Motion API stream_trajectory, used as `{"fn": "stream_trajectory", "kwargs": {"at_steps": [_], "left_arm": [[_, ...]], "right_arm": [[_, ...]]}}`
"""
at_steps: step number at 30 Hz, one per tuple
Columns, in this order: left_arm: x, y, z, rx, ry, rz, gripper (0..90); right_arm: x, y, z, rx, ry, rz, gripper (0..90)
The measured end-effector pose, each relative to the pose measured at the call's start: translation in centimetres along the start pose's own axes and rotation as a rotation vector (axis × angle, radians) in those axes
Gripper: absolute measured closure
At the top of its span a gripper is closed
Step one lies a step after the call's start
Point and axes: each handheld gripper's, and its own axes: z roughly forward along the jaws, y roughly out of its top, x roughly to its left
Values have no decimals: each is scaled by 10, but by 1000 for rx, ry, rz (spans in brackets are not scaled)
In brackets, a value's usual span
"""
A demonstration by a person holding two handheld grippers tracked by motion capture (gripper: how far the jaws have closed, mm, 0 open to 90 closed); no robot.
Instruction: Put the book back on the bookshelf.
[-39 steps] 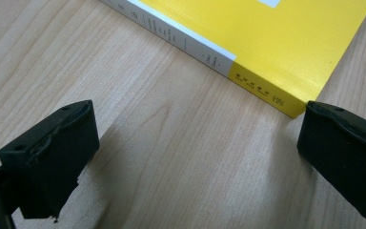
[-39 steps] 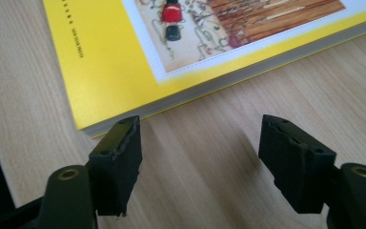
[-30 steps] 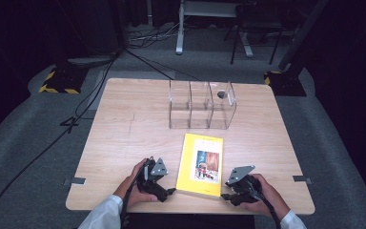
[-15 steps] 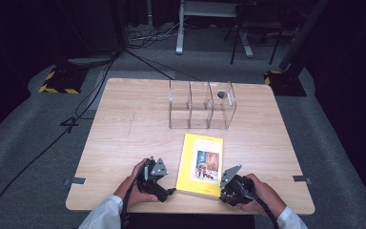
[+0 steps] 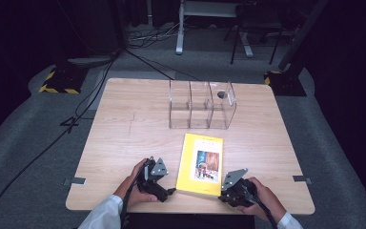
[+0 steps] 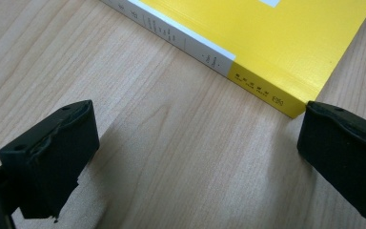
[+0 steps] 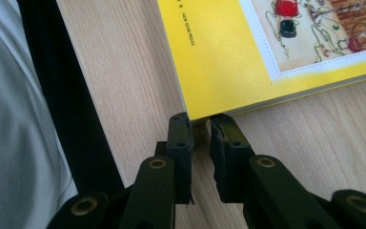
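A yellow book (image 5: 201, 162) with a picture on its cover lies flat near the table's front edge. My right gripper (image 5: 223, 194) is at its near right corner. In the right gripper view the jaws have just been closing, and the right gripper (image 7: 199, 126) now pinches the tip of the book (image 7: 228, 52) corner between its tips. My left gripper (image 5: 166, 191) rests on the table by the book's near left corner. Its jaws stand wide open in the left gripper view (image 6: 195, 148), bare wood between them and the book's spine corner (image 6: 286, 102) just beyond the right jaw.
A clear plastic organizer (image 5: 200, 105) with three compartments stands past the book at mid-table; a small dark object (image 5: 221, 94) sits at its right compartment. The wooden table (image 5: 124, 133) ends close behind both hands. A white sleeve (image 7: 14, 143) is at the left of the right gripper view.
My right gripper has moved left to the book's near right corner and its jaws have come together on it. The left gripper and the book have stayed put.
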Motion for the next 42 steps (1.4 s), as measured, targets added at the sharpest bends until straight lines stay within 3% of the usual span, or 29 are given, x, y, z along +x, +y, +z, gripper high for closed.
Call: {"fn": "stream_trajectory", "kwargs": {"at_steps": [6,8,10,11,12,14,16,19,23,28,31,36,37,39,41,42], "left_arm": [[-2,2,-1,10,2,-4,21],[-3,3,-4,-10,-15,-4,90],[-8,6,-8,-48,-35,-6,219],[-10,8,-8,-53,-37,0,179],[-13,11,-9,-65,-38,14,144],[-23,18,-9,-89,-51,61,197],[-37,27,-6,-93,-50,99,156],[-54,39,-1,-104,-76,148,167],[-74,54,14,-96,-38,194,177],[-79,60,26,-113,45,162,181],[-75,58,25,-135,88,132,261],[-70,56,23,-158,79,117,423],[-71,55,22,-168,75,138,423],[-73,54,22,-178,78,168,515],[-74,54,22,-171,76,155,524],[-73,54,23,-174,86,148,483]], "right_arm": [[-2,-2,-13,-128,12,38,817],[-2,-2,-15,-149,5,39,817],[-3,-1,-16,-161,10,37,820],[-3,-1,-16,-163,0,35,832],[-3,0,-16,-167,-6,36,837],[-2,1,-18,-184,-12,36,837],[-3,2,-20,-210,-14,43,837],[-3,4,-23,-235,-21,43,836],[-3,9,-25,-257,-22,47,837],[-4,16,-27,-274,-31,38,836],[-5,19,-28,-284,-30,38,836],[-5,19,-27,-292,-31,45,831],[-6,19,-27,-296,-33,50,827],[-7,19,-27,-304,-33,55,826],[-7,19,-26,-314,-29,61,830],[-7,19,-26,-317,-33,57,835]]}}
